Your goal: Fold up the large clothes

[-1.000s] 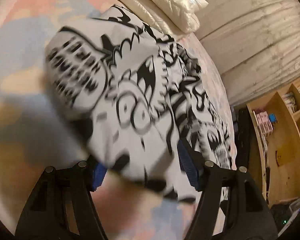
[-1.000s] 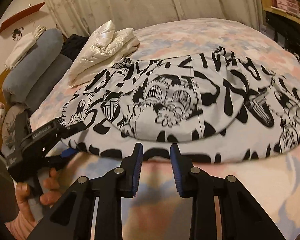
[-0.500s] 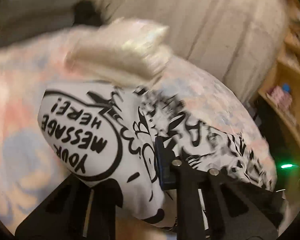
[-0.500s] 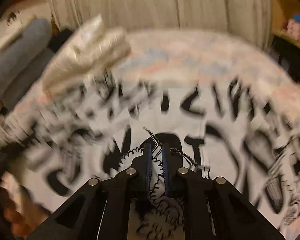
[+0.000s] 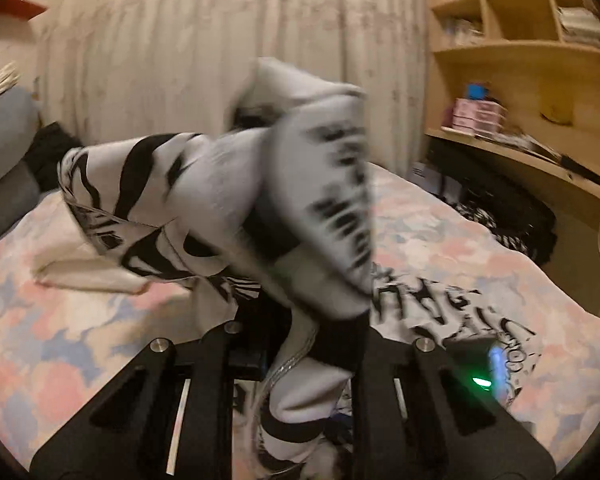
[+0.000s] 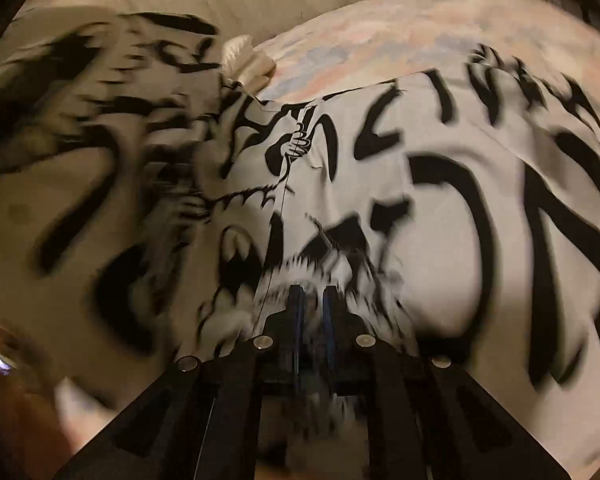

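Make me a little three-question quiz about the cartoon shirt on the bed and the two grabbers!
1. True or false: the left gripper holds part of the shirt lifted off the bed.
2. What colours is the shirt's print?
3. The right gripper is: A) wide open above the shirt, B) shut on the shirt, C) holding a pillow.

Key: 1 true. 2 black on white. 3 B.
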Demonstrator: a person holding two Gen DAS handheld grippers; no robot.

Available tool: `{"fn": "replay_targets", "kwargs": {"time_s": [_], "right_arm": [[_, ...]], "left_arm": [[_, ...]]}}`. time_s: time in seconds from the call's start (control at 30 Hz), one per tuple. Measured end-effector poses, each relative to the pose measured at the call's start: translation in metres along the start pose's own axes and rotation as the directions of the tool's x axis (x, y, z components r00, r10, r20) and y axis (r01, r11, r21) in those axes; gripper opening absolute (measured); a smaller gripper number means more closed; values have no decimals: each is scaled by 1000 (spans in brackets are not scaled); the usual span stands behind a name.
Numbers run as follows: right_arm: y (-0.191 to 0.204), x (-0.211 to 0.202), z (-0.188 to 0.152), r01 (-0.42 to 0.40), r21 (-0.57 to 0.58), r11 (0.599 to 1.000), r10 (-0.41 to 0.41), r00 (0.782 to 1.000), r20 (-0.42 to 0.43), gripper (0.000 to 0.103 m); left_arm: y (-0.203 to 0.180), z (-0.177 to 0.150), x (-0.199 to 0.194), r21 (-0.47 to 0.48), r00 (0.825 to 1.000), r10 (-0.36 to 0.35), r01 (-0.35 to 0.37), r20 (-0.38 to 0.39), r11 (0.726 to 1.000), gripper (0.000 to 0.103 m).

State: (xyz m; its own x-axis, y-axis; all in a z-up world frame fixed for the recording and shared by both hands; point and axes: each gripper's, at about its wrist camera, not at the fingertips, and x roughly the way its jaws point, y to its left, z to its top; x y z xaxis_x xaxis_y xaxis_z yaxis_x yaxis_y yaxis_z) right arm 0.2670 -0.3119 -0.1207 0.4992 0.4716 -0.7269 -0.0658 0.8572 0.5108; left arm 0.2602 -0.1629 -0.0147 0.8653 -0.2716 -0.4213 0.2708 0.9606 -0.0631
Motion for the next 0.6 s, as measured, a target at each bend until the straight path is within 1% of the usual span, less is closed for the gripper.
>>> {"fn": "replay_targets", "kwargs": {"time_s": [0.03, 0.07, 0.1, 0.13, 0.17, 0.2, 0.23, 0.27, 0.33, 0.37, 0.4, 0.43, 0.47, 0.53, 0.57, 0.6], "right_arm": [[-11, -19, -4, 19, 9, 1000, -20, 999, 35, 10], [-23, -39, -9, 55, 17, 998, -56, 996, 71, 10], [-36, -57, -15, 99, 30, 995, -101, 989, 106, 10], [-51, -76, -21, 160, 48, 986, -165, 976, 144, 10], [-66, -96, -27, 225, 70, 972, -234, 955, 180, 10], [-81, -113, -33, 280, 99, 955, -295, 933, 205, 10], [-99, -130, -38, 329, 143, 934, -354, 908, 224, 10], [-118, -148, -43, 361, 195, 912, -400, 885, 237, 10], [-151, -176, -51, 398, 288, 871, -470, 847, 250, 10], [-168, -188, -57, 410, 330, 850, -498, 829, 253, 10], [-183, -197, -61, 419, 362, 833, -519, 817, 249, 10], [-196, -203, -64, 421, 392, 818, -533, 811, 242, 10], [-208, -207, -67, 415, 417, 809, -536, 812, 231, 10], [-222, -208, -69, 380, 453, 807, -515, 828, 223, 10], [-226, -207, -69, 361, 458, 813, -498, 839, 222, 10], [-227, -204, -69, 359, 451, 817, -490, 844, 217, 10]], "left_arm": [[-13, 3, 4, 13, 1000, -11, 11, -1, 1000, 13], [-30, 5, 7, 32, 1000, -23, 23, -2, 999, 13], [-51, 6, 15, 50, 999, -41, 41, -5, 998, 13], [-69, 6, 21, 68, 998, -61, 61, -7, 996, 13], [-84, 5, 25, 85, 997, -77, 77, -8, 993, 13], [-108, 1, 33, 123, 995, -101, 102, -13, 987, 13], [-130, -5, 40, 160, 992, -119, 122, -28, 980, 13], [-146, -11, 47, 191, 991, -129, 135, -47, 972, 13], [-185, -35, 67, 266, 980, -148, 178, -130, 947, 13], [-200, -49, 78, 291, 971, -154, 203, -182, 935, 13], [-216, -69, 93, 322, 956, -147, 227, -253, 919, 13], [-225, -87, 103, 350, 946, -128, 233, -298, 907, 12], [-232, -100, 108, 379, 945, -106, 224, -308, 898, 13], [-238, -110, 106, 427, 960, -80, 192, -267, 883, 13], [-238, -109, 104, 423, 960, -84, 195, -266, 885, 13], [-236, -105, 104, 408, 958, -91, 201, -274, 891, 13]]}}
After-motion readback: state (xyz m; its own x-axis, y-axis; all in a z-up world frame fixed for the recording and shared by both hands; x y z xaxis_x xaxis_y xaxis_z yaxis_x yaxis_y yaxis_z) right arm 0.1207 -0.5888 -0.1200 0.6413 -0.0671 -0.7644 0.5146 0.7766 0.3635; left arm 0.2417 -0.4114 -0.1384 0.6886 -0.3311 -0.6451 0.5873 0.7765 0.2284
